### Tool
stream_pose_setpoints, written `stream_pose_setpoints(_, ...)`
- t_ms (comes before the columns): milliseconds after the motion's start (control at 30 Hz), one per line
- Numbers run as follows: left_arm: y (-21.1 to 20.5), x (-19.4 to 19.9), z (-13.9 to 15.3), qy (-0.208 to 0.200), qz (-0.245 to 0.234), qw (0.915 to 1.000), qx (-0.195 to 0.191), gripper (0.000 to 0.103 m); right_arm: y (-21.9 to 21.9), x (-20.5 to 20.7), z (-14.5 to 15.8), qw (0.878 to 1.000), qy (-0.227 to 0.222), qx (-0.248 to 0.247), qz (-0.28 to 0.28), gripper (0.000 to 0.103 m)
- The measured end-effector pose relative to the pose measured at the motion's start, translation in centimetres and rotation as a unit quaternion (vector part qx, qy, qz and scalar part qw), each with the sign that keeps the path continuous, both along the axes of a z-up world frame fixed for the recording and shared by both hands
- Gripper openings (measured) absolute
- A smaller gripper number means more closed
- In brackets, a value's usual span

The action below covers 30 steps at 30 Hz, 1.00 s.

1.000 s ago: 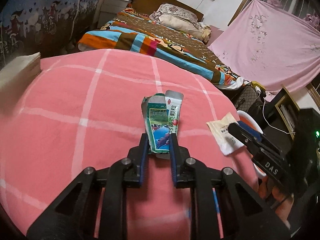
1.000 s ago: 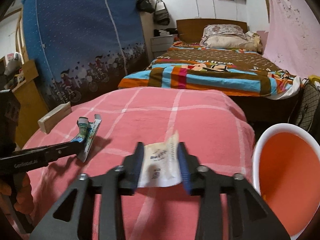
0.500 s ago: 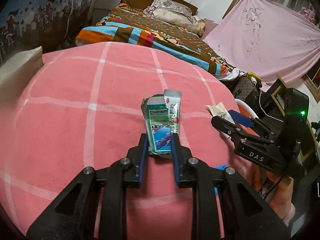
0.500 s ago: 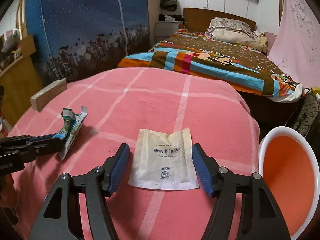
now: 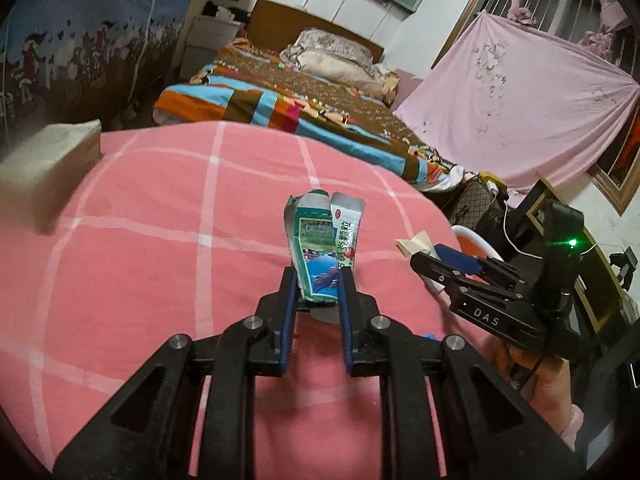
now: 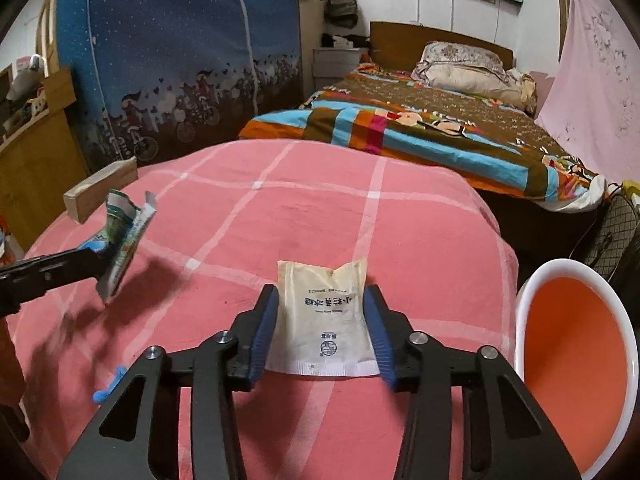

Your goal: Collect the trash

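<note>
The left claw [image 5: 318, 286] stays clamped on two crumpled wrappers [image 5: 320, 246], a green one and a white one, and has lifted them a little higher above the pink checked table [image 5: 160, 240] than a second ago. The right claw [image 6: 320, 320], wide open half a second ago, is closing around the cream packet [image 6: 325, 320] lying flat on the cloth; its pads stand at the packet's edges. The orange bin [image 6: 576, 344] sits just right of the table.
</note>
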State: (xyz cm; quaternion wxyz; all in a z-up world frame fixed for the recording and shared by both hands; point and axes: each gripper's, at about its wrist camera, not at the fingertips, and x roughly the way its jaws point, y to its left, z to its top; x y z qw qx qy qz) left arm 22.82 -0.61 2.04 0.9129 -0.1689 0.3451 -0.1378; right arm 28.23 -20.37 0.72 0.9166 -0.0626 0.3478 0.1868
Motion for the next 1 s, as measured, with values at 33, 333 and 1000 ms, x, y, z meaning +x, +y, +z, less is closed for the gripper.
stream_pose_setpoints(33, 0.1, 0.0, 0.0, 0.001, -0.001, 1.0, 0.0, 0.001, -0.1, 0.0, 0.0, 1.0, -0.001, 0.002, 0.0, 0.038)
stream_pose_setpoints(333, -0.5, 0.5, -1.7, 0.051, -0.008, 0.998, 0.036, 0.004, 0.1, -0.3, 0.4, 1.0, -0.013, 0.006, 0.008, 0.038)
stream_pose_setpoints(1000, 0.2, 0.2, -2.3, 0.04, 0.059, 0.9881, 0.136, 0.022, 0.1, -0.2, 0.2, 1.0, -0.009, 0.0, 0.009, 0.04)
